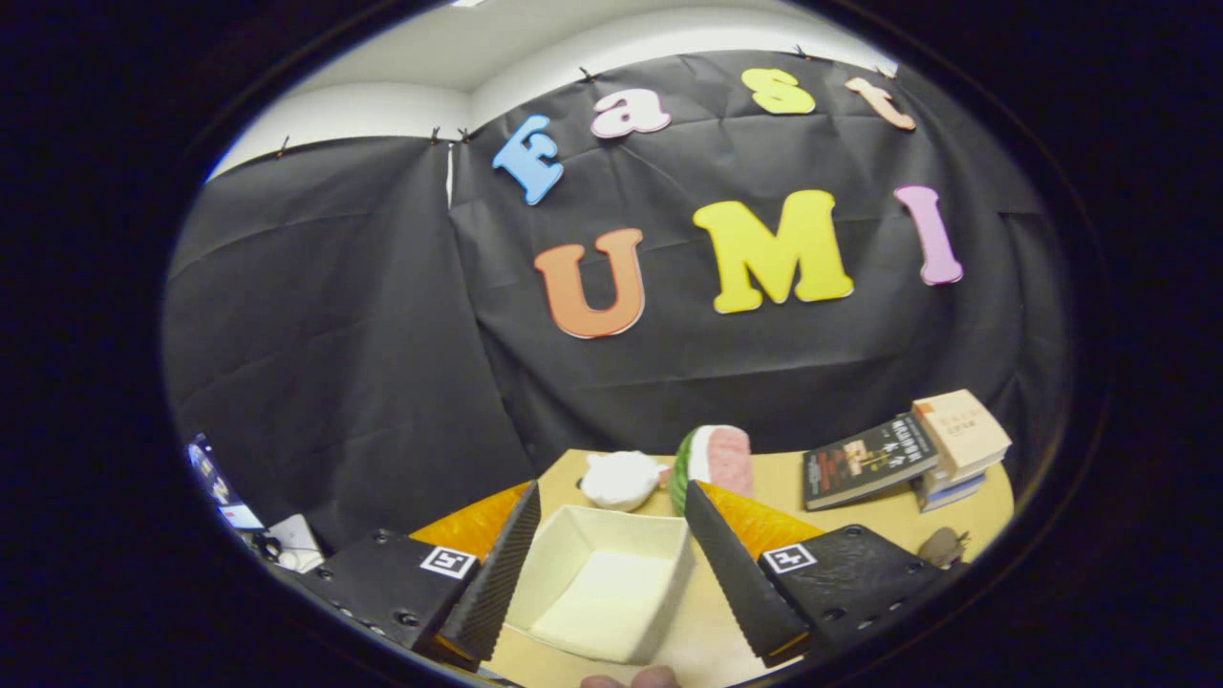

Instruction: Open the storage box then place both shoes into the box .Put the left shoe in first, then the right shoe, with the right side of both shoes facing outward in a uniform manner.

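- The gripper point(611, 502) was spread wide, its two black fingers point(497, 573) splayed apart and holding nothing.
- The storage box point(611, 583) sat open on the table point(860, 521) between the fingers, its cream interior bare; whether the fingers touched its walls could not be told.
- Just beyond the fingertips lay a white plush item point(621, 478) and a watermelon-slice toy point(717, 459), side by side.
- Further right, well apart from the box, a dark book point(865, 461) leaned beside a small stack of books point(960, 440) near the table's far edge.
- Bare tabletop lay between the box and the books.
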The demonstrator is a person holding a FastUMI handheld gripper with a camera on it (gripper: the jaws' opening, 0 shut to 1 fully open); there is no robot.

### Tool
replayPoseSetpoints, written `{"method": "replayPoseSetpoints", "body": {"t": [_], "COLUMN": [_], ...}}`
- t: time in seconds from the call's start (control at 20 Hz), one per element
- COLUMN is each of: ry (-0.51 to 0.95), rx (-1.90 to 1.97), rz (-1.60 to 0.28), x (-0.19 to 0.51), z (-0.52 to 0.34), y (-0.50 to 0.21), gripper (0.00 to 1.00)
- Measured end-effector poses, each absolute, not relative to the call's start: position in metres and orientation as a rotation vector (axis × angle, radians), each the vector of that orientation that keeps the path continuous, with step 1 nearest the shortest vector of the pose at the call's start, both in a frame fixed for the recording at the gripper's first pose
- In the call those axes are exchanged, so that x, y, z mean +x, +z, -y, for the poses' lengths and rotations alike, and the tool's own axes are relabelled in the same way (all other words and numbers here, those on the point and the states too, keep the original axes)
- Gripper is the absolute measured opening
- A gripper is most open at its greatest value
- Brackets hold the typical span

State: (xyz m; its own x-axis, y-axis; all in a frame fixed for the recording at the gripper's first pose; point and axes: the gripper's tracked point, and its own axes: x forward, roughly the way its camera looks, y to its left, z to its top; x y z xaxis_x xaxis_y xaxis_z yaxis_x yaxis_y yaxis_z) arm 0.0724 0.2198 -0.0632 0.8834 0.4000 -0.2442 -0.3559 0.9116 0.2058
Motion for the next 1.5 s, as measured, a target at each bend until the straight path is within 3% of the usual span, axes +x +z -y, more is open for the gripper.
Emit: {"method": "replayPoseSetpoints", "body": {"t": [0.35,0.6,1.15,1.5], "ry": [0.176,0.114,0.037,0.042], "rx": [0.146,0.151,0.151,0.115], "rz": [-0.319,-0.429,-0.769,-0.911], "x": [0.059,0.056,0.083,0.1], "z": [-0.063,0.012,0.071,0.075], "y": [-0.106,-0.161,-0.304,-0.359], "gripper": [0.96,0.96,0.95,0.71]}}
